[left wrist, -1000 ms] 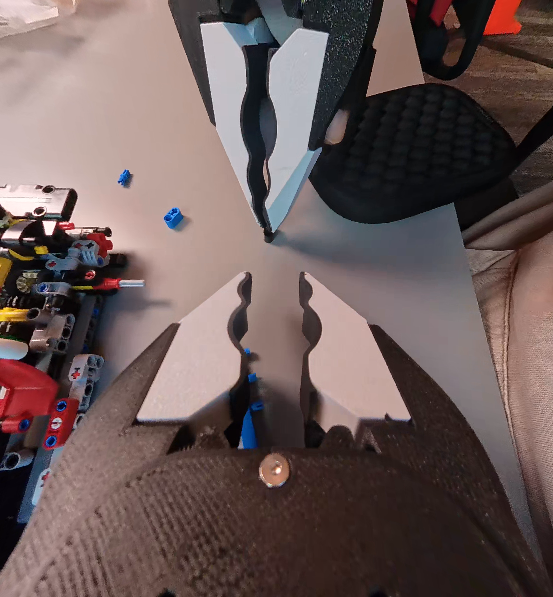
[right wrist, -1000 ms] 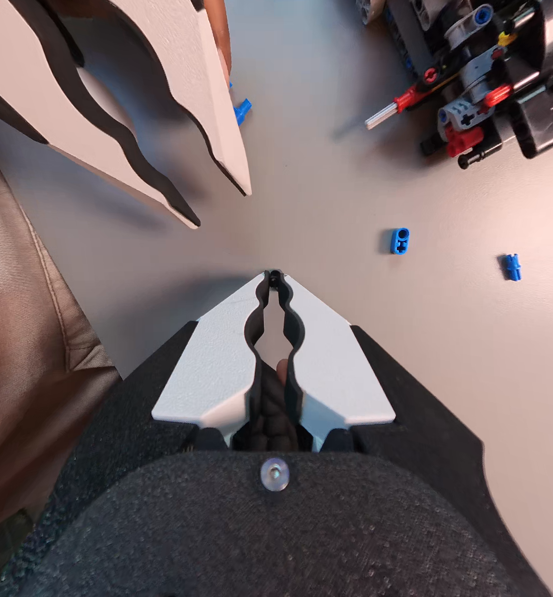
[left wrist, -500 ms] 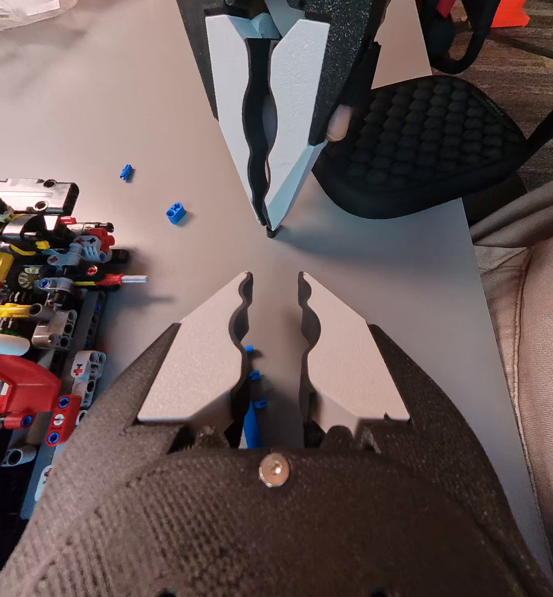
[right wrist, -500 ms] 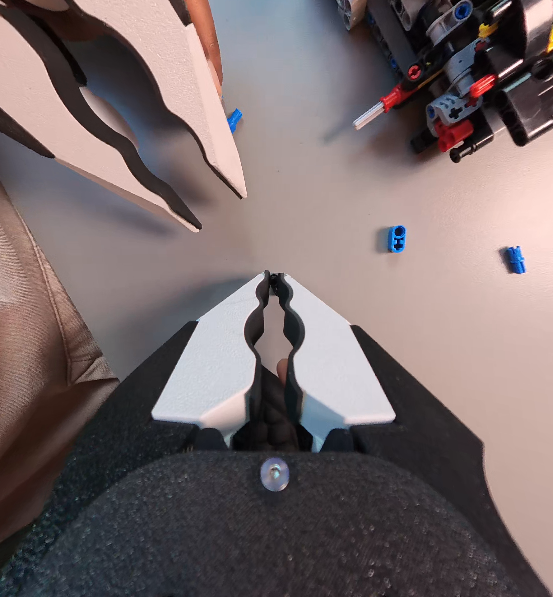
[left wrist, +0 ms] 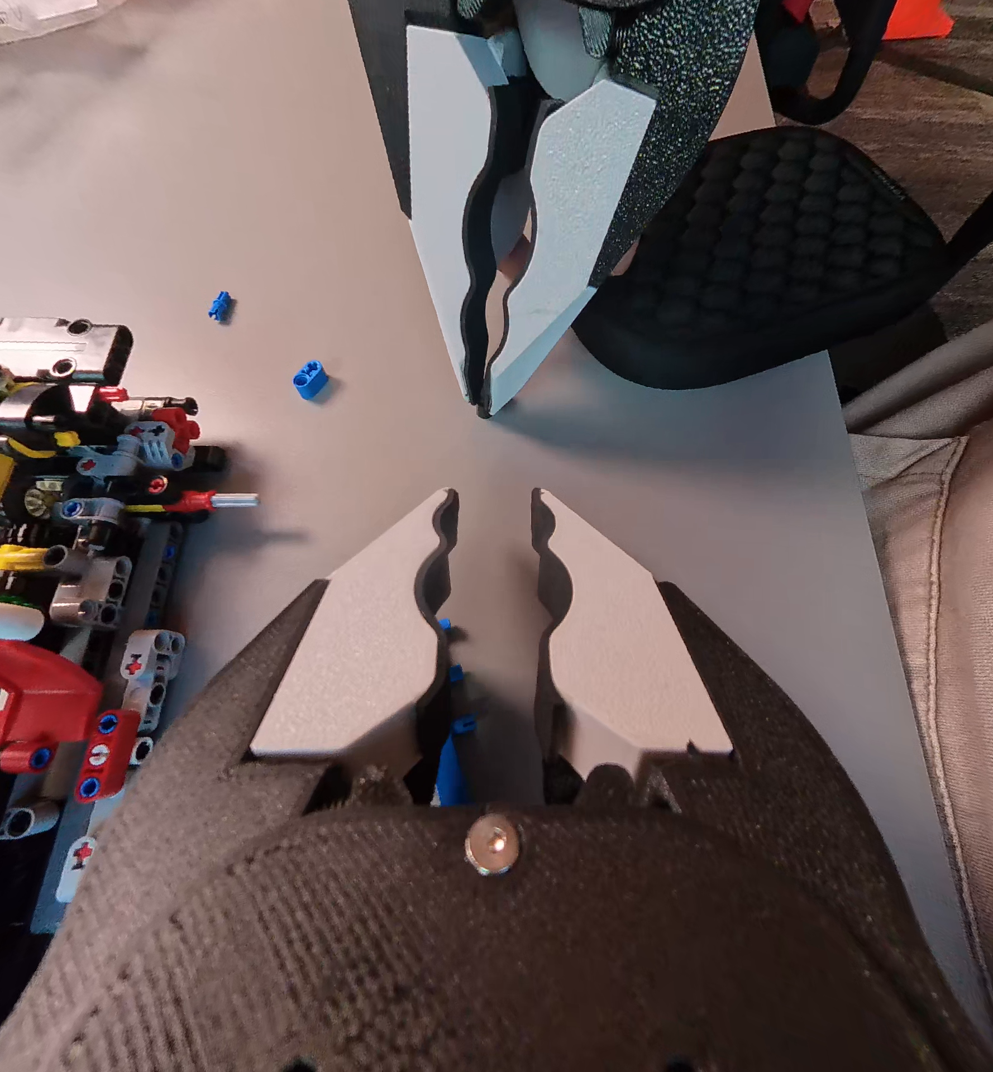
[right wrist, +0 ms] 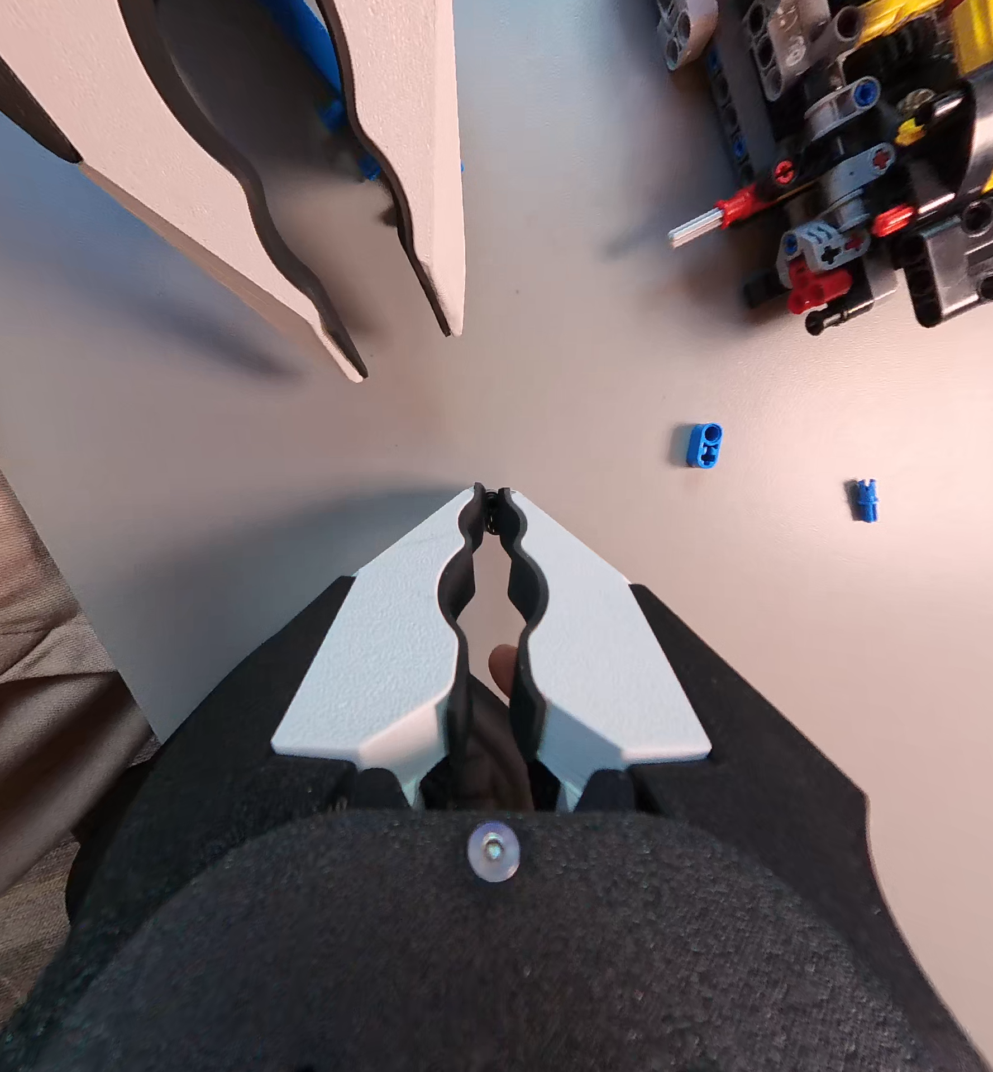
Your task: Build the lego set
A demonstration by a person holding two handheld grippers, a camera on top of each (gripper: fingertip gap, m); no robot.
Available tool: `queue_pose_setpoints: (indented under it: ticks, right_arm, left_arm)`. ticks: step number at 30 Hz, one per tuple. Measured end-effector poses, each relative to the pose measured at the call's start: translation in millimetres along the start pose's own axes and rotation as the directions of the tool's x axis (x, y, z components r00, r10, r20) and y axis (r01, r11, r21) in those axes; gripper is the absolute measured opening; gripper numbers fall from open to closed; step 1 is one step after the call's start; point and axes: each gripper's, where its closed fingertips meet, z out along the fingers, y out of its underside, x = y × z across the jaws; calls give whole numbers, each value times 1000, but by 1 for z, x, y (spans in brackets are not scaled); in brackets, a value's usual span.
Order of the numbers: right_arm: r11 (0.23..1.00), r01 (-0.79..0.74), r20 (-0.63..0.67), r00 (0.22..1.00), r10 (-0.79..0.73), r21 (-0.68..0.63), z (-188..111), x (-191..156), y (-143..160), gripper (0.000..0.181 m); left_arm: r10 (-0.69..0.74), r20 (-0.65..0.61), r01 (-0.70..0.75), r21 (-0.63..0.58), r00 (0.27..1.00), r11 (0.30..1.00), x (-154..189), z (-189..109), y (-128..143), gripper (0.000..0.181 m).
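Lego build [left wrist: 47,551] sits off at the left side of the grey table [left wrist: 685,493], half assembled, a red-tipped axle [left wrist: 215,500] poking out toward the open middle. My left gripper [left wrist: 494,493] hangs over bare tabletop with its fingers spread apart and nothing between them, though some blue bits [left wrist: 450,676] show underneath near its base. My right gripper [right wrist: 489,492] points in from the other side, tips pinched on a tiny black piece [right wrist: 490,510], too small to say what kind. The two grippers' tips are near each other but not touching, with plain table between. Two loose blue parts lie in that open area: a small connector [right wrist: 703,444] and a pin [right wrist: 863,500], both apart from the build. Table edge runs close on my right in the left wrist view, with a black chair seat [left wrist: 772,261] and tan fabric [left wrist: 958,638] just past it
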Motion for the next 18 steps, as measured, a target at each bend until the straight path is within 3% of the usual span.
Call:
queue_pose_setpoints:
  ticks: [7,11,14,16,18]
  right_arm:
    - [1000,-4,37,999,4,16,0,-1,0,3]
    - [994,16,29,999,-19,110,-2,-2,-2,3]
    - [933,-68,104,994,32,354,-22,-9,-29,3]
    - [828,-153,190,980,58,540,-48,-15,-54,3]
    - [741,-197,243,969,47,642,-67,-21,-69,2]
  left_arm:
    - [2,1,-2,-6,1000,1000,0,1,2,23]
    - [-5,4,5,16,1000,1000,-2,-2,-2,26]
    - [-18,-32,20,53,999,998,1,-4,-7,29]
    - [-26,-56,32,104,998,994,3,-7,-15,32]
    - [-19,-94,37,202,995,979,8,-15,-31,29]
